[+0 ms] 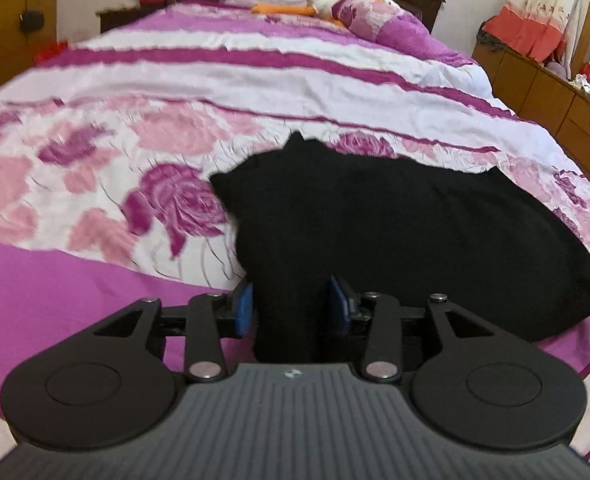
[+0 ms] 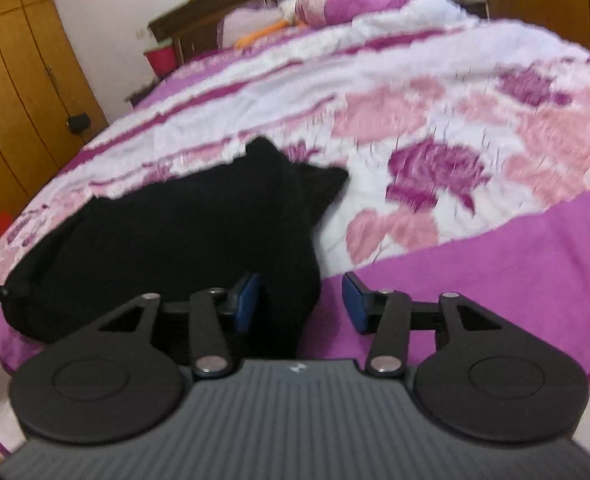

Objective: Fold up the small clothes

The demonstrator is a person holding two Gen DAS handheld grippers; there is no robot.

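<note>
A black garment (image 1: 395,232) is lying bunched on a bed's pink and purple floral quilt (image 1: 135,128), near the bed's foot. The left gripper (image 1: 293,304) is standing partly open with a fold of the dark cloth running between its blue pads; whether they are pressing it cannot be told. The right gripper (image 2: 301,304) is also sitting partly open, the garment's edge touching its left pad, its right pad clear over the quilt.
</note>
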